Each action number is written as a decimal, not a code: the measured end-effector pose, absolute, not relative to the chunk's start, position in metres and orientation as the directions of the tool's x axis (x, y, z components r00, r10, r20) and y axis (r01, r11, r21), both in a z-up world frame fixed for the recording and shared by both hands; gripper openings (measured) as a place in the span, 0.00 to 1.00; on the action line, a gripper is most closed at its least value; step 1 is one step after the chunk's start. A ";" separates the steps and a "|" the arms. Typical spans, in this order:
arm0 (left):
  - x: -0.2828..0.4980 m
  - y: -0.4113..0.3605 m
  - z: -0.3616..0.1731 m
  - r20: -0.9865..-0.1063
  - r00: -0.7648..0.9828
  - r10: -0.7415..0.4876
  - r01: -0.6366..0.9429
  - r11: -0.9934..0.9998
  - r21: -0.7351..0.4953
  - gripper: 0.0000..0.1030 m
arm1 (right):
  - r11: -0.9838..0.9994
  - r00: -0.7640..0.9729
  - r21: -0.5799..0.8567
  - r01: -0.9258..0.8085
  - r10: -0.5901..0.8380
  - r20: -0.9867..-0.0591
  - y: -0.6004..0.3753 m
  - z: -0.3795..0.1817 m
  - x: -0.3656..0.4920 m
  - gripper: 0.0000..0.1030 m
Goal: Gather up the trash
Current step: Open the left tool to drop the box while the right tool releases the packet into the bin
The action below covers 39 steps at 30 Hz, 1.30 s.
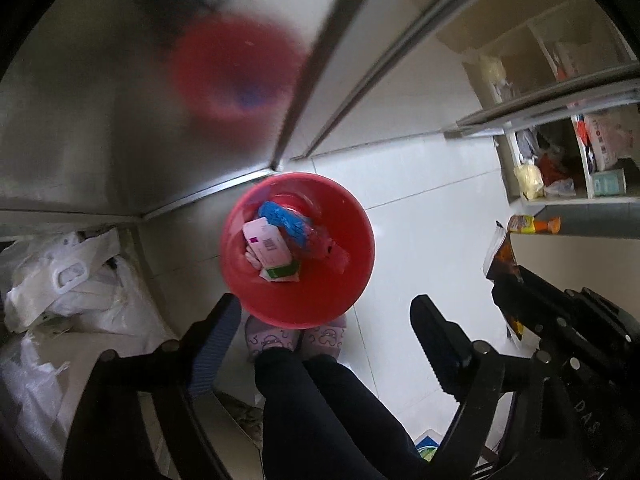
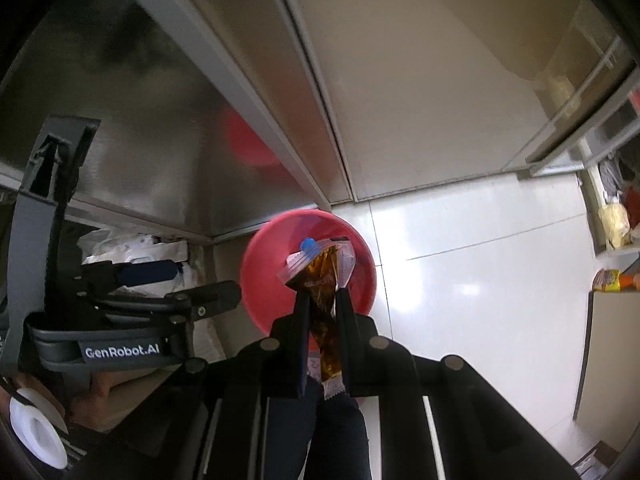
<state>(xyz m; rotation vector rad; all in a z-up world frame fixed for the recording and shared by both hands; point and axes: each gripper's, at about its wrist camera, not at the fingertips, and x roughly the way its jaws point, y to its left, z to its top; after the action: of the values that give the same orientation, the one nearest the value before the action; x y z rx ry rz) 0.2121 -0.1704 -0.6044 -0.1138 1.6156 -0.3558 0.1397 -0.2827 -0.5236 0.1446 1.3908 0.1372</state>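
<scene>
Right wrist view: right gripper [image 2: 323,300] fingers clenched on a gold-brown wrapper [image 2: 325,320] — held above the red bin [image 2: 360,280]. Left gripper [image 1: 324,332] fingers spread wide, nothing between them. The bin stands on the white tiled floor [image 1: 432,240] by a steel cabinet [image 1: 100,120], holding a white box [image 1: 267,245] and blue wrapper [image 1: 284,218].

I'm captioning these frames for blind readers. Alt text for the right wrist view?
The right gripper pinches a brown wrapper above a red bin on the white floor, beside a steel cabinet.
</scene>
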 end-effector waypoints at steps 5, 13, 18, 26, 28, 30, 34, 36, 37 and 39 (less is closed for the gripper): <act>0.213 -0.147 -0.604 -0.968 -0.067 -0.242 0.121 0.961 -0.249 0.84 | 0.978 0.158 0.194 -0.079 0.204 -0.966 -0.263 -0.524 0.147 0.11; 0.217 -0.117 -0.654 -0.965 -0.076 -0.253 0.057 0.965 -0.257 0.84 | 0.963 0.110 0.206 -0.175 0.228 -0.967 -0.242 -0.579 0.167 0.12; 0.212 -0.109 -0.694 -0.960 -0.125 -0.252 0.023 0.966 -0.257 0.84 | 0.957 0.060 0.201 -0.208 0.218 -0.974 -0.227 -0.626 0.170 0.12; 0.205 -0.098 -0.718 -0.962 -0.155 -0.223 0.036 0.972 -0.231 0.84 | 0.955 0.032 0.181 -0.236 0.194 -0.981 -0.214 -0.662 0.165 0.28; 0.205 -0.095 -0.719 -0.963 -0.152 -0.222 0.026 0.973 -0.229 0.84 | 0.957 0.040 0.178 -0.229 0.192 -0.980 -0.211 -0.658 0.165 0.36; 0.206 -0.091 -0.718 -0.965 -0.151 -0.213 0.008 0.976 -0.217 0.84 | 0.955 0.044 0.193 -0.224 0.208 -0.977 -0.213 -0.656 0.166 0.46; 0.207 -0.088 -0.709 -0.966 -0.142 -0.217 0.000 0.976 -0.219 0.84 | 0.957 0.053 0.178 -0.228 0.195 -0.979 -0.216 -0.648 0.167 0.68; 0.206 -0.088 -0.700 -0.967 -0.134 -0.218 -0.005 0.976 -0.219 0.84 | 0.960 0.060 0.165 -0.228 0.182 -0.981 -0.218 -0.641 0.167 0.72; 0.206 -0.089 -0.692 -0.967 -0.130 -0.218 -0.009 0.976 -0.219 0.84 | 0.961 0.062 0.161 -0.224 0.179 -0.982 -0.218 -0.635 0.167 0.74; 0.205 -0.093 -0.676 -0.969 -0.122 -0.214 -0.014 0.977 -0.214 0.84 | 0.965 0.076 0.153 -0.211 0.173 -0.982 -0.222 -0.620 0.167 0.77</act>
<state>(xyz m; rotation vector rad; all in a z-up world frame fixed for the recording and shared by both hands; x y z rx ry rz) 0.2048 -0.0930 -0.6764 -0.1729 1.6869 -0.1719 0.1668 -0.2219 -0.6196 -0.0317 1.4667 0.2879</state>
